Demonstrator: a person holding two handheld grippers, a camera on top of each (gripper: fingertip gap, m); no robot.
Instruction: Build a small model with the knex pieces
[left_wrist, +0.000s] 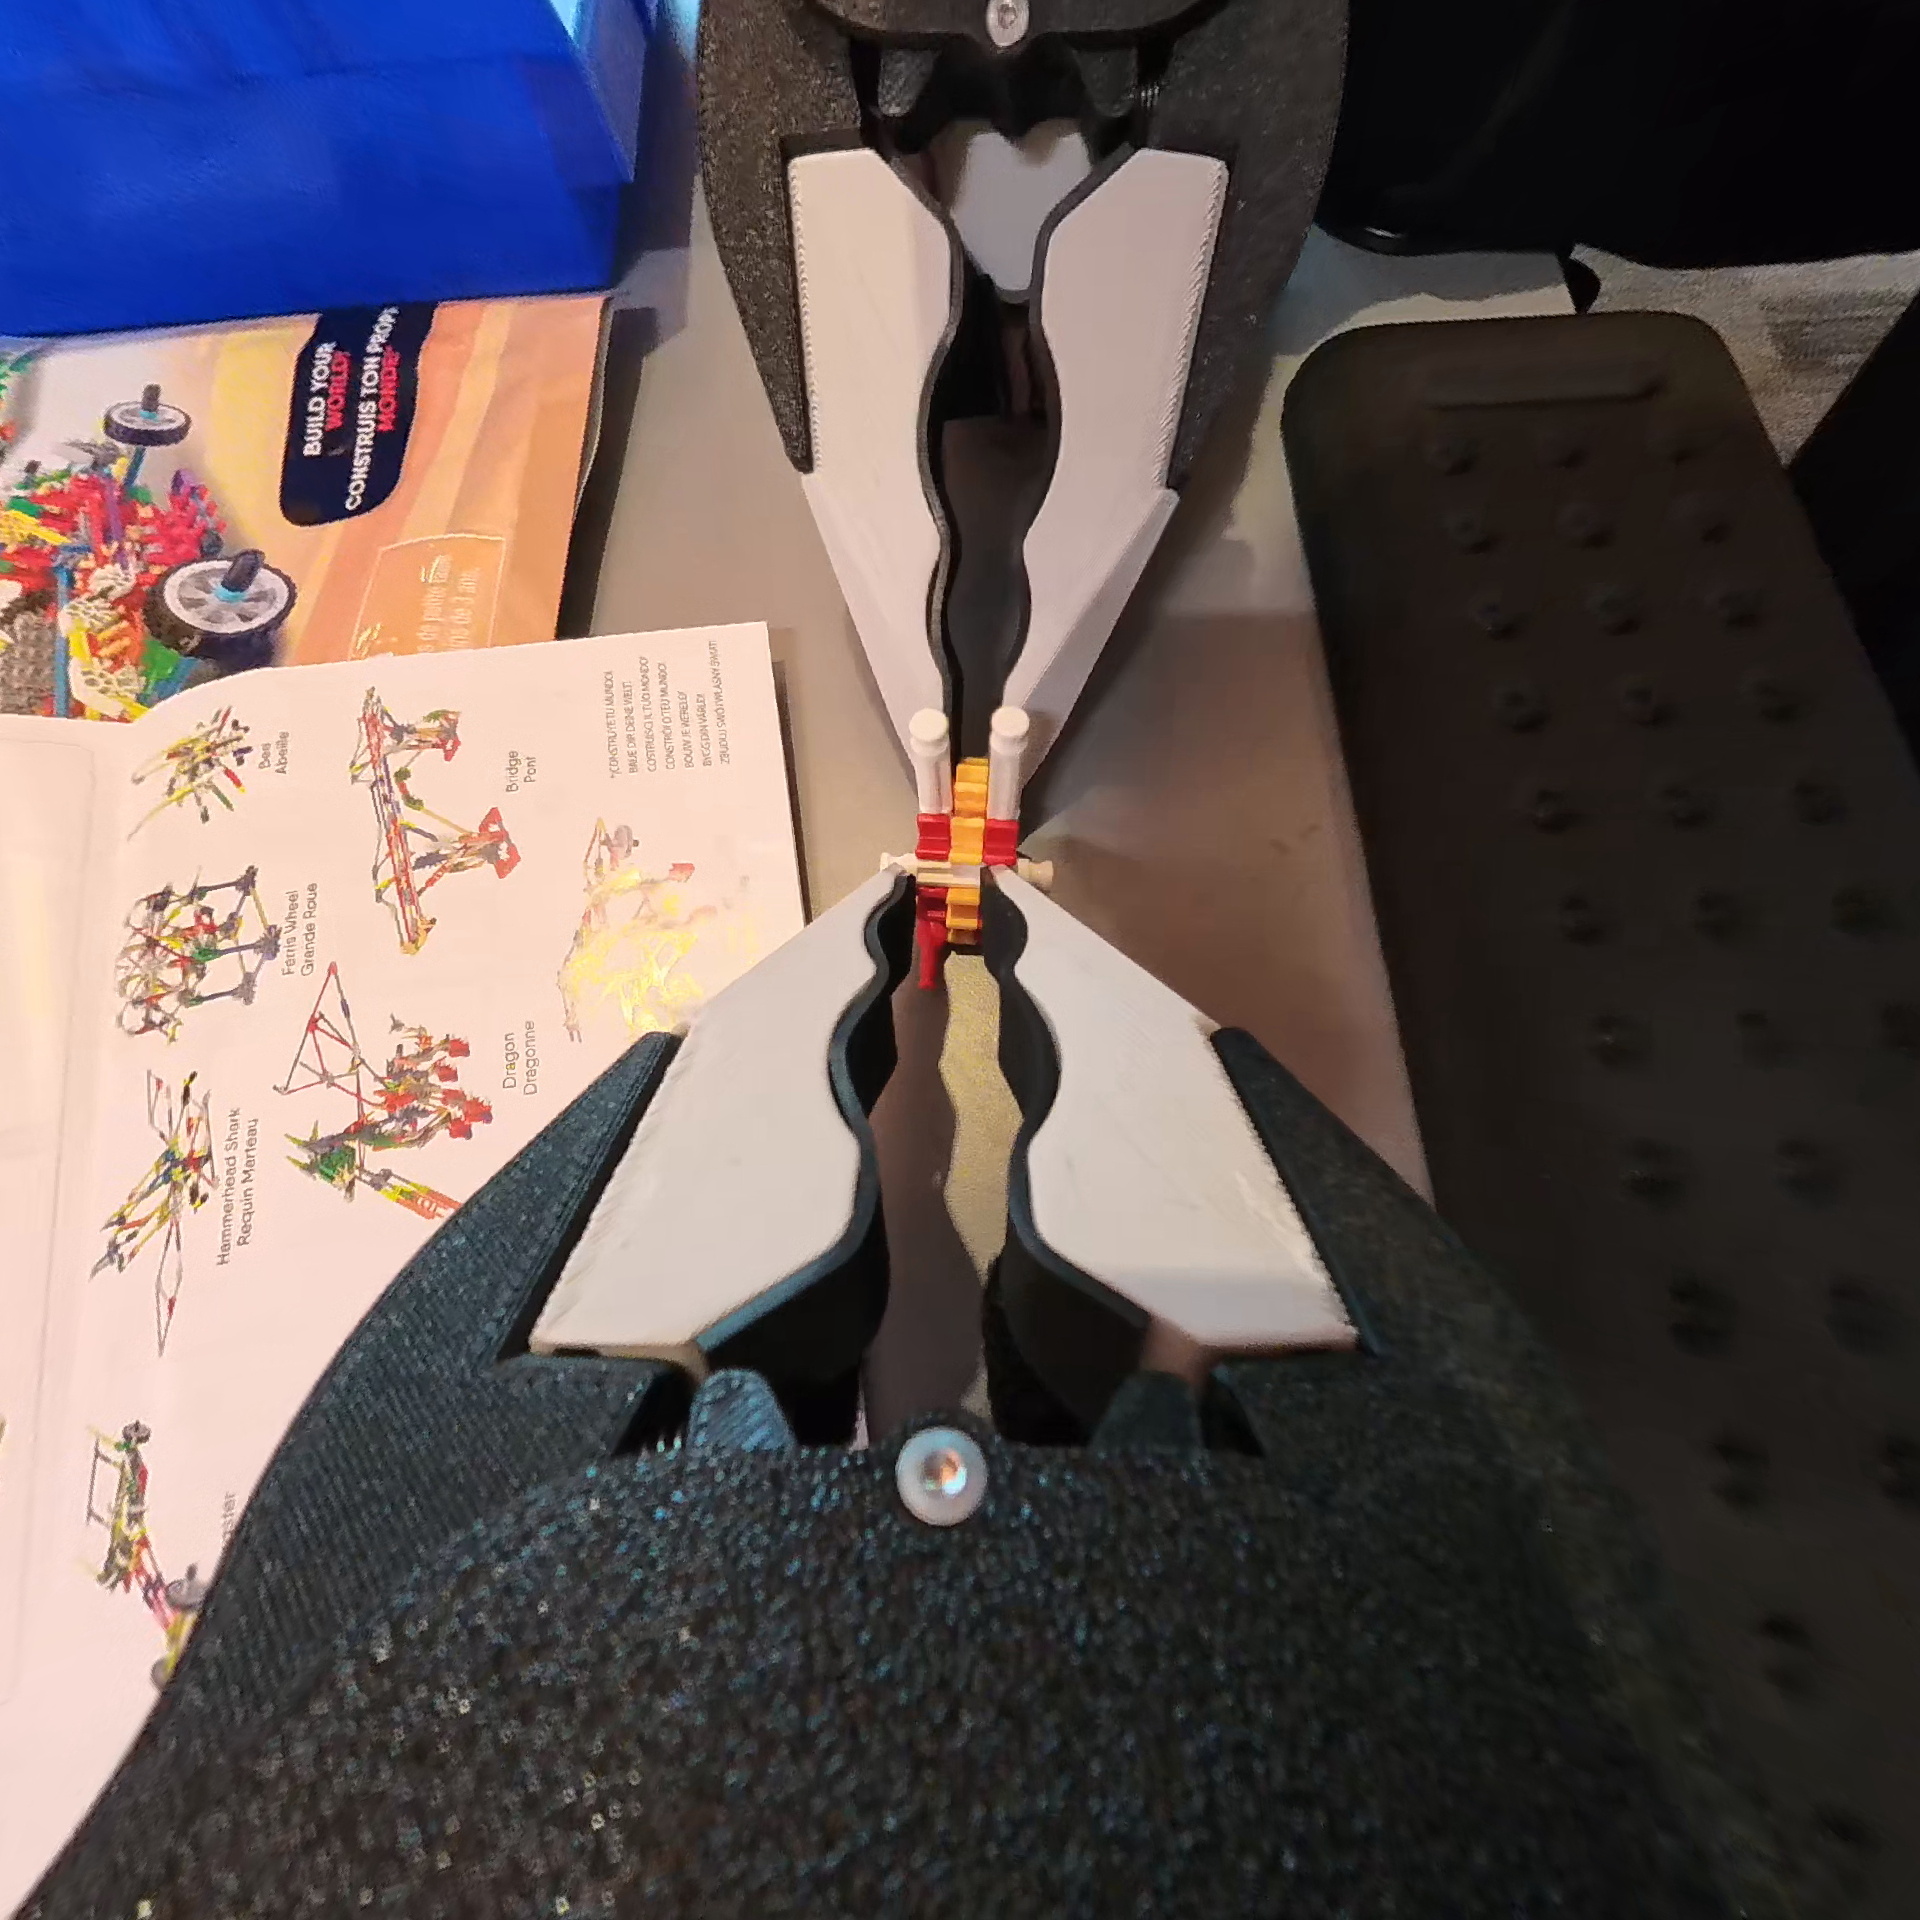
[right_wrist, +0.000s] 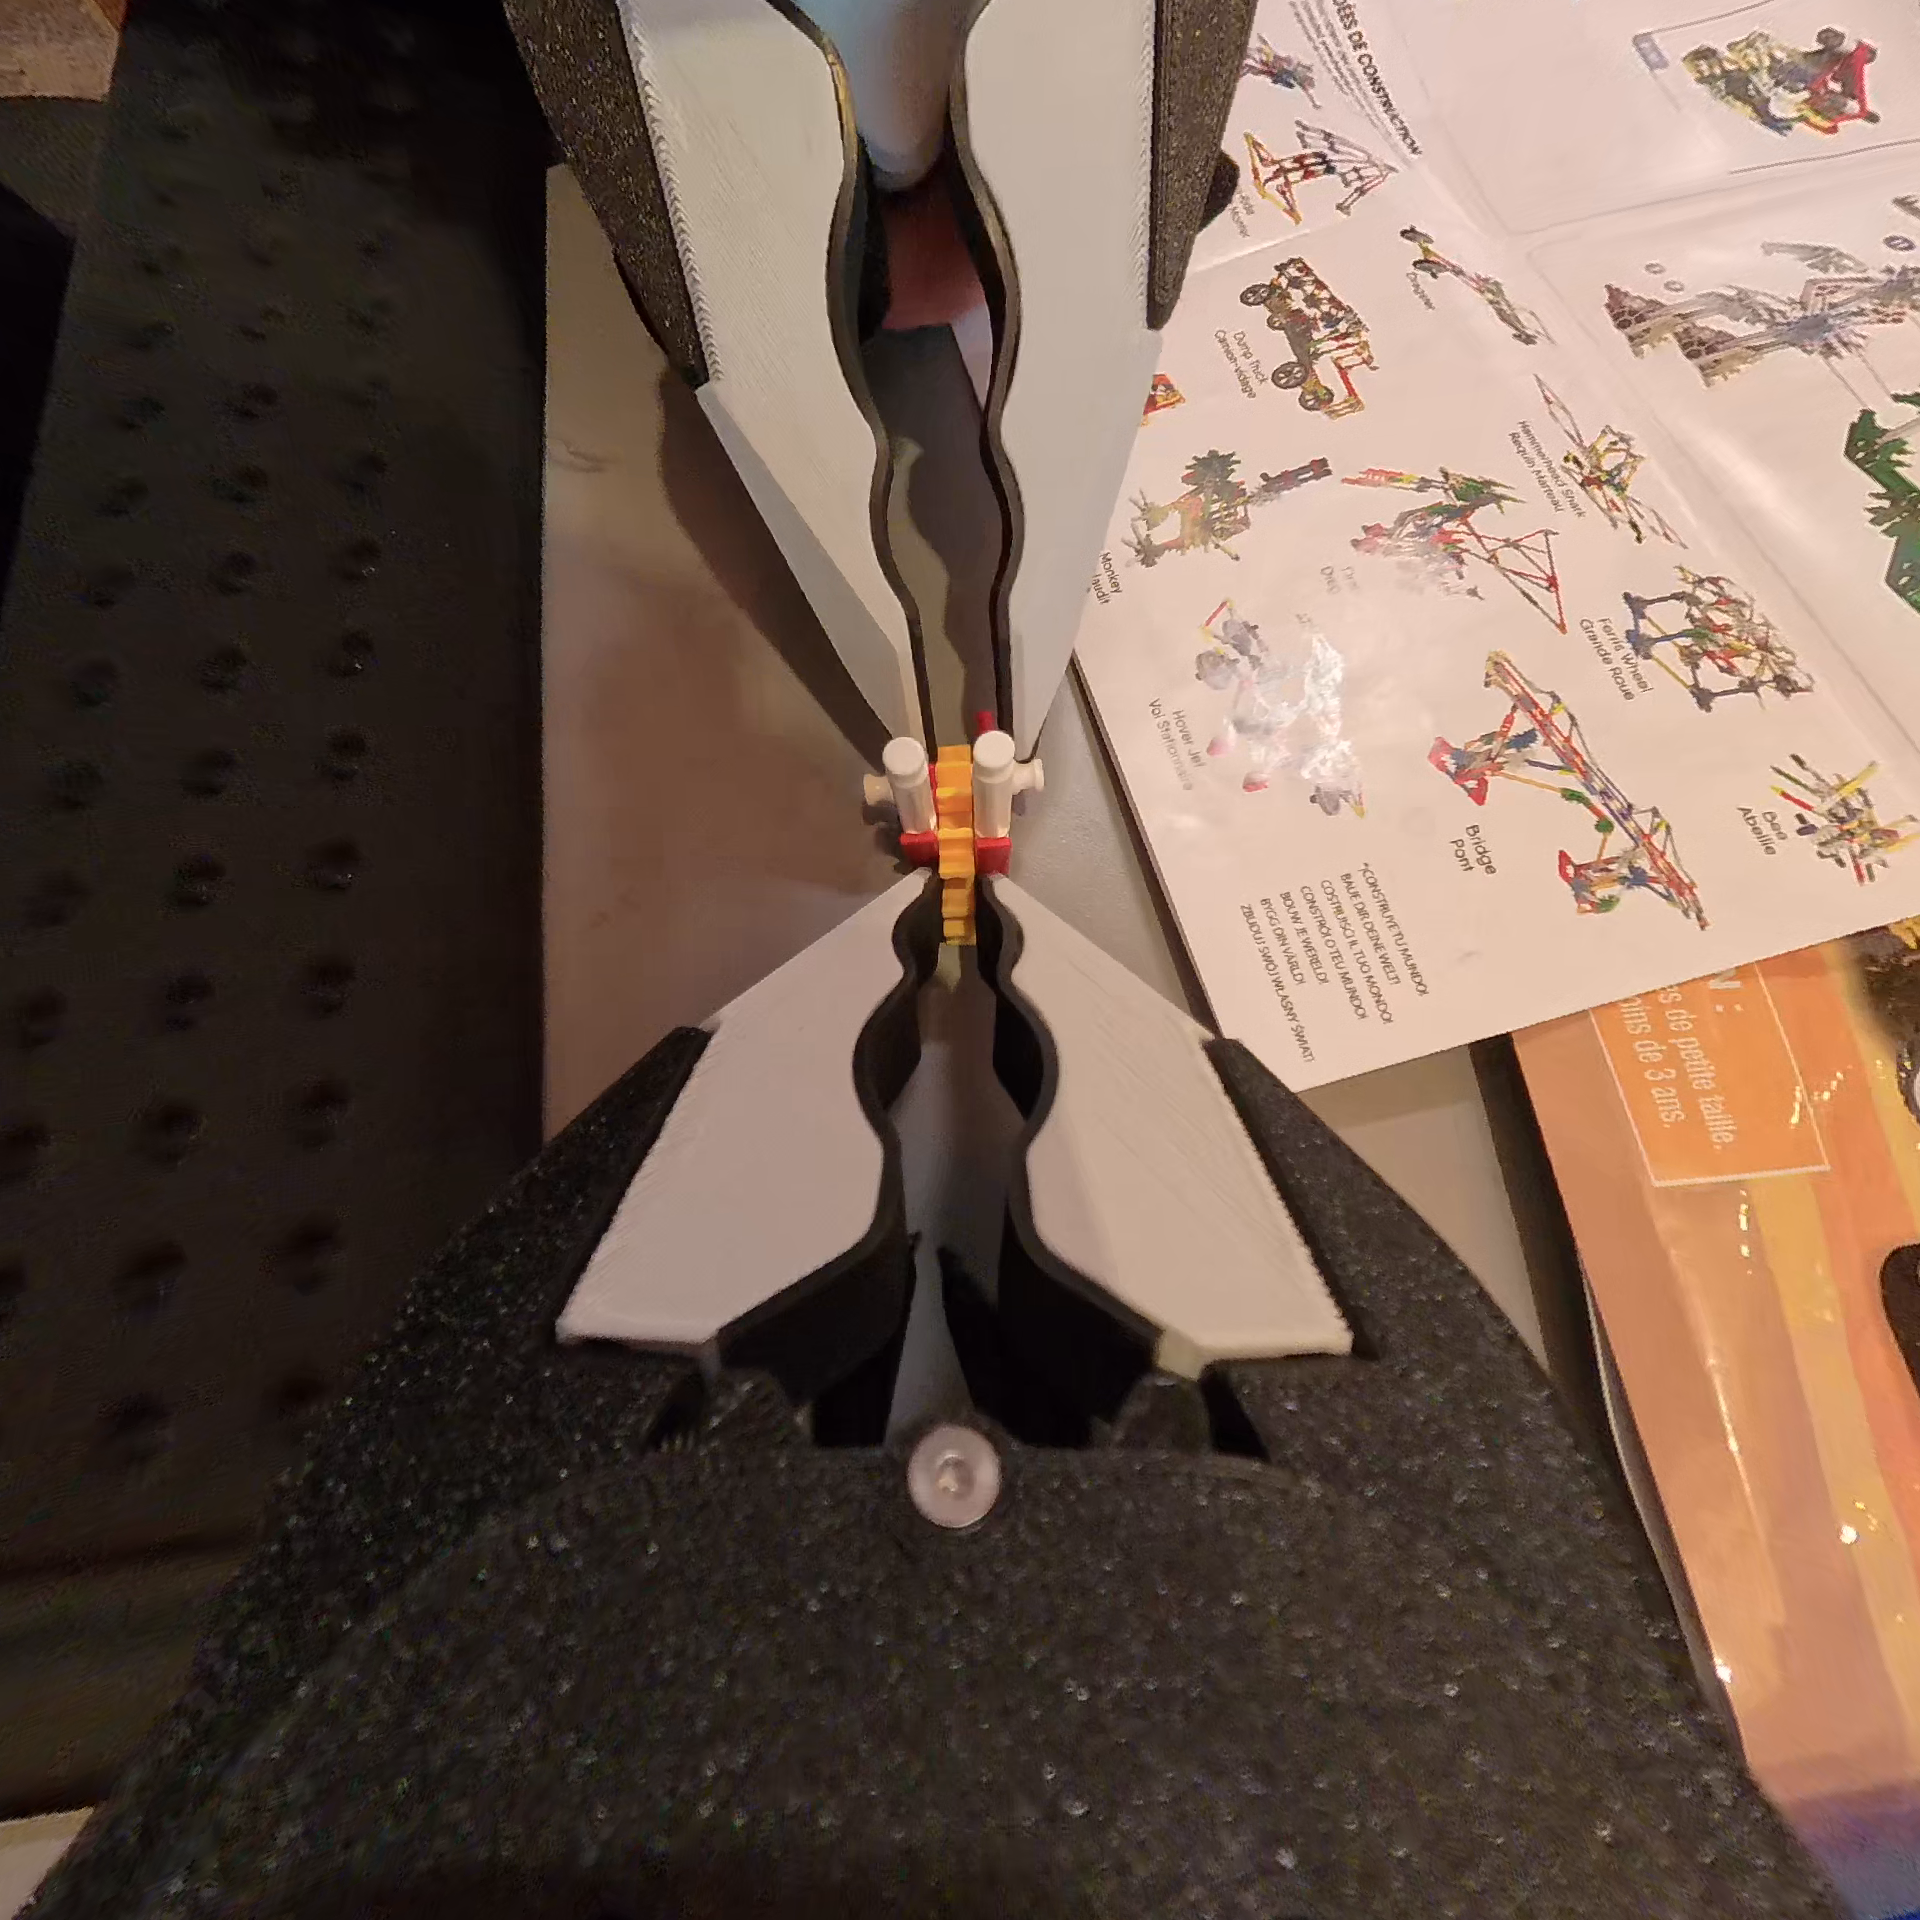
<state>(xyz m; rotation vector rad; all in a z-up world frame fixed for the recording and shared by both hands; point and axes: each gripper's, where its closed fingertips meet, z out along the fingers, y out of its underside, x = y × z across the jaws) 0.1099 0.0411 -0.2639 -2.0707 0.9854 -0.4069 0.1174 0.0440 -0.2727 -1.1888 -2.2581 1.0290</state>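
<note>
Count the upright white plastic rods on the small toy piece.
2 upright white plastic rods: one on the assembly's left, one on its right, flanking the yellow connector. Others may be hidden.

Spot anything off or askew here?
Nothing stands out. Both grippers, left and right, meet tip to tip, each shut on the small red-yellow-white toy assembly. The instruction sheet lies flat beside them.

Can't really see how the little toy assembly (left_wrist: 966, 842) goes together, the fingertips of the left gripper (left_wrist: 951, 894) and right gripper (right_wrist: 956, 899) cover its ends from both sides. The instruction sheet (left_wrist: 395, 935) and orange box (left_wrist: 416, 468) run off the edge, and the blue bin (left_wrist: 312, 135) is blurry and cropped.
</note>
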